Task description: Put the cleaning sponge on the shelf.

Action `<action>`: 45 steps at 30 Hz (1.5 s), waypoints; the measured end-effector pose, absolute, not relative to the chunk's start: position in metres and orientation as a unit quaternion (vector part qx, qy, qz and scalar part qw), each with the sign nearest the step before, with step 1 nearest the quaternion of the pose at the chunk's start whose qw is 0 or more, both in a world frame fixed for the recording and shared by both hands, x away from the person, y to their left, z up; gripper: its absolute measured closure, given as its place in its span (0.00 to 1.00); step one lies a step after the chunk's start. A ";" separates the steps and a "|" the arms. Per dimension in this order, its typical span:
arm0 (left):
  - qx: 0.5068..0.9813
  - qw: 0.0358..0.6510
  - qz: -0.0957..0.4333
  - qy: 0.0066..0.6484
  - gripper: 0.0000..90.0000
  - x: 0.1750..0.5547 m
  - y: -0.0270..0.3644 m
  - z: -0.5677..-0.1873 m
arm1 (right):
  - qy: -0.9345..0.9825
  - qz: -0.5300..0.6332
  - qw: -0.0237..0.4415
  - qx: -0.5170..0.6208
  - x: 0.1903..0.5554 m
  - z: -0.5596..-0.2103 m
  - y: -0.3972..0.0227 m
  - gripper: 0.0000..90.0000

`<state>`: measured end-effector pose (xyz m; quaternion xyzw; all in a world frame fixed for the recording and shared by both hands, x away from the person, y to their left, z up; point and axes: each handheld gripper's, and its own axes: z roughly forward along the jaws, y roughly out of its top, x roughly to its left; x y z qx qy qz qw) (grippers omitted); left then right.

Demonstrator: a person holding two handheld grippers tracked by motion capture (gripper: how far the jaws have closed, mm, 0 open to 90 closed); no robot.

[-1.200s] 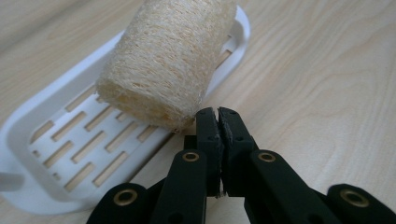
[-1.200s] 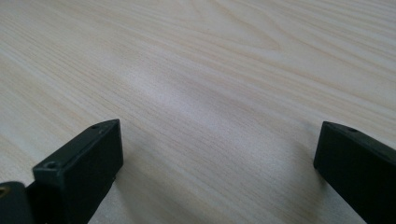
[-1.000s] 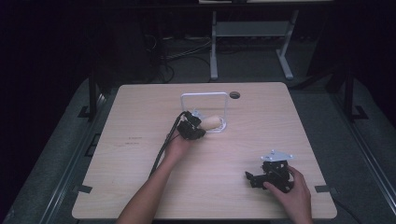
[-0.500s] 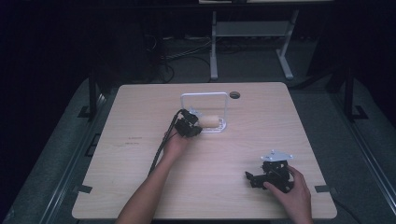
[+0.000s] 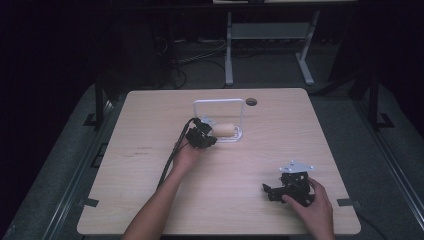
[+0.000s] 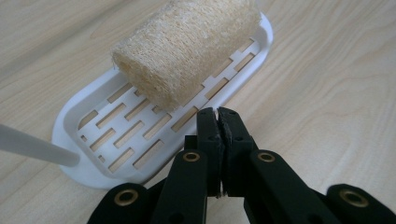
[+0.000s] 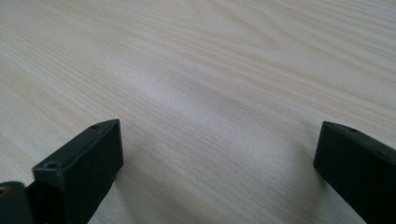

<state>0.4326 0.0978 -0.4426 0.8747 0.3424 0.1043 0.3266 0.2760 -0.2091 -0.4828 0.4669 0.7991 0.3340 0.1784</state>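
A tan loofah roll [image 6: 187, 46] lies on a white slotted soap dish [image 6: 88, 154] near the middle of the wooden table [image 5: 150, 200]; in the high view the loofah [image 5: 224, 130] and the dish [image 5: 235, 137] sit under a white wire frame [image 5: 220, 102]. My left gripper [image 6: 217, 113] is shut with nothing between its jaws, tips just short of the dish's near rim; from above the left gripper [image 5: 210, 141] is at the dish's left end. My right gripper [image 7: 217, 144] rests open over bare wood, and overhead the right gripper [image 5: 270, 190] lies at the front right.
A round cable hole [image 5: 251, 101] lies at the table's back edge. A white metal stand [image 5: 270, 35] is on the floor behind the table. A thin white rod [image 6: 37, 149] of the frame crosses the left gripper view.
The left hand has shifted slightly beside the dish. The right hand and its gripper have not moved.
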 end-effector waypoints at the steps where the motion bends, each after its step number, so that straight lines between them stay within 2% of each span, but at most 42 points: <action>1: 0.873 0.329 0.104 0.344 0.97 0.432 0.098 -0.442 | 0.799 0.334 0.178 0.467 0.276 -0.483 -0.209 0.01; 7: 0.872 0.337 0.094 0.343 0.86 0.425 0.107 -0.435 | 0.799 0.334 0.178 0.467 0.276 -0.483 -0.209 0.01; 10: 0.869 0.342 0.087 0.346 0.73 0.422 0.111 -0.433 | 0.799 0.334 0.178 0.467 0.276 -0.483 -0.209 0.01; 11: 0.869 0.341 0.087 0.347 0.65 0.422 0.112 -0.432 | 0.799 0.334 0.178 0.468 0.276 -0.483 -0.209 0.01; 13: 0.869 0.341 0.090 0.347 0.61 0.421 0.114 -0.431 | 0.799 0.334 0.178 0.468 0.276 -0.483 -0.209 0.01; 14: 0.868 0.343 0.088 0.349 0.52 0.420 0.116 -0.430 | 0.799 0.334 0.178 0.468 0.276 -0.483 -0.209 0.01; 15: 0.868 0.341 0.091 0.348 0.52 0.419 0.118 -0.429 | 0.799 0.334 0.178 0.468 0.276 -0.483 -0.209 0.01; 24: 0.873 0.331 0.103 0.343 0.17 0.408 0.131 -0.427 | 0.799 0.334 0.178 0.468 0.276 -0.483 -0.209 0.01; 45: 0.858 0.368 0.131 0.335 0.14 0.361 0.175 -0.422 | 0.799 0.334 0.178 0.467 0.276 -0.483 -0.209 0.01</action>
